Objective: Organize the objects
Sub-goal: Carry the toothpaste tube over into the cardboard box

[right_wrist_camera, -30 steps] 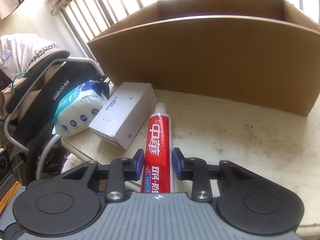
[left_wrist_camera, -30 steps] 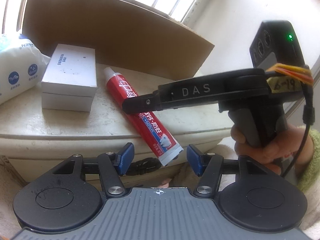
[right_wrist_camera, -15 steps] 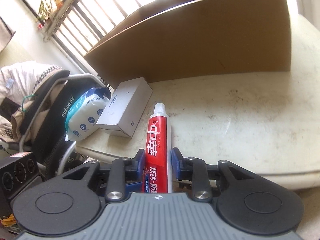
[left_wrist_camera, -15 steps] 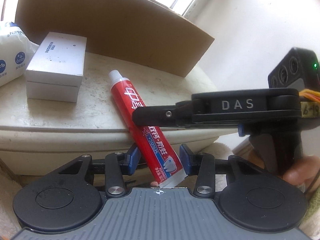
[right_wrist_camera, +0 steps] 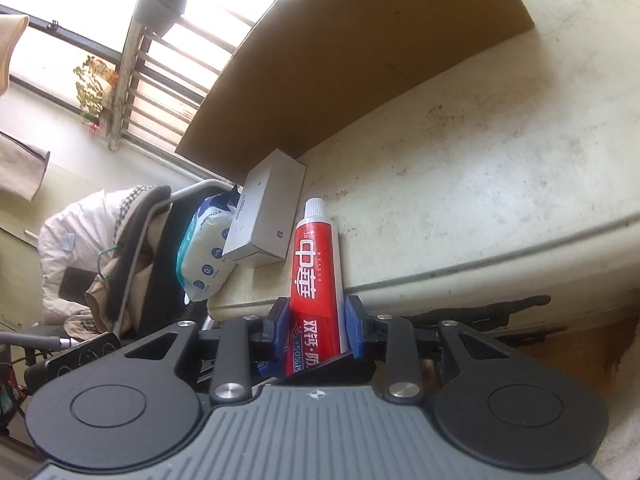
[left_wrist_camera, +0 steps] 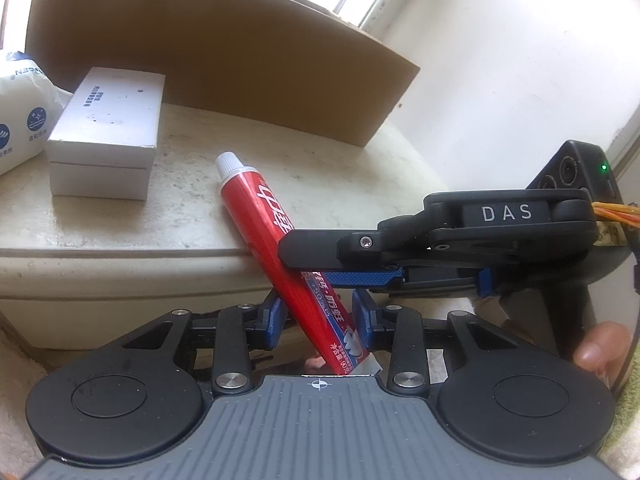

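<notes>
A red toothpaste tube (left_wrist_camera: 276, 232) with a white cap juts over the front edge of the pale table (left_wrist_camera: 120, 216), cap end tilted up over the tabletop. My right gripper (right_wrist_camera: 317, 326) is shut on its lower half; it also shows in the left wrist view (left_wrist_camera: 320, 270), reaching in from the right. My left gripper (left_wrist_camera: 318, 320) has its blue pads on both sides of the tube's crimped tail, touching or nearly so. The tube also shows in the right wrist view (right_wrist_camera: 316, 264).
A white rectangular box (left_wrist_camera: 106, 132) lies left of the tube on the table. A white and blue wipes pack (left_wrist_camera: 20, 120) lies at the far left. A large cardboard box (left_wrist_camera: 208, 64) stands along the back. A wheelchair with clothing (right_wrist_camera: 120, 248) stands beyond the table's left end.
The right gripper has pulled the tube back off the table edge and tilted it. The left gripper has narrowed from wide open to closing around the tube's tail.
</notes>
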The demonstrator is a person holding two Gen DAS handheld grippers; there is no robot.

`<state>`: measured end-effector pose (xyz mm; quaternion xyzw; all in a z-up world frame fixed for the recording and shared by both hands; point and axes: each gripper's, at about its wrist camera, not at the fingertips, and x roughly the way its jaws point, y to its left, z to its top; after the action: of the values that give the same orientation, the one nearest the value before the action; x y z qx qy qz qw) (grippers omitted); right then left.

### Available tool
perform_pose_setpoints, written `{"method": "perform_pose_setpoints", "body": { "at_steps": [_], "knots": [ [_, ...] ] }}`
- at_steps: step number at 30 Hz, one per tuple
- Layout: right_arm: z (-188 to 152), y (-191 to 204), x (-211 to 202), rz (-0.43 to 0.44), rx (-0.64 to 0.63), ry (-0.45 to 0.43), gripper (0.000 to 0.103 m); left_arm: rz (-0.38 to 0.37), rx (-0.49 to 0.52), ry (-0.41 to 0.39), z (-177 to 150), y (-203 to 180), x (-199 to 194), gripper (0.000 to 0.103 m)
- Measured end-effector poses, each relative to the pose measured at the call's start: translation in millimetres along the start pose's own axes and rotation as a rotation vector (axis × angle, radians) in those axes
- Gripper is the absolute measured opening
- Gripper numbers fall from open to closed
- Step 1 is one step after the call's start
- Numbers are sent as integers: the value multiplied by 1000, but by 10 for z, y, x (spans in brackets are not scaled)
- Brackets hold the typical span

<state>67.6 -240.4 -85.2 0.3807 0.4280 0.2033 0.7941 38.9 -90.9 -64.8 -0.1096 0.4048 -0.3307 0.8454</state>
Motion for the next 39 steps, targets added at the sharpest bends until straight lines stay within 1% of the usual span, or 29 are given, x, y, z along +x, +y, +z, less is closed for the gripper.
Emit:
{"method": "perform_pose_setpoints", "body": {
  "at_steps": [5, 8, 14, 16, 18, 39],
  "knots": [
    [-45, -122, 40, 55, 57, 0, 33, 10, 17, 7, -13, -16, 33, 35],
    [-51, -150, 81, 71, 71, 5, 34, 13, 25, 13, -5, -21, 68, 35],
    [-57, -151, 91, 74, 70, 2, 34, 17, 36, 12, 16, -32, 148, 35],
    [-58, -149, 92, 75, 73, -1, 34, 23, 48, 11, -14, -46, 70, 35],
    [-63, -140, 88, 71, 66, -4, 34, 27, 59, 11, -90, -31, -161, 35],
    [-85, -114, 28, 74, 46, -29, 34, 42, 111, -3, -69, -177, -205, 35]
  ]
}}
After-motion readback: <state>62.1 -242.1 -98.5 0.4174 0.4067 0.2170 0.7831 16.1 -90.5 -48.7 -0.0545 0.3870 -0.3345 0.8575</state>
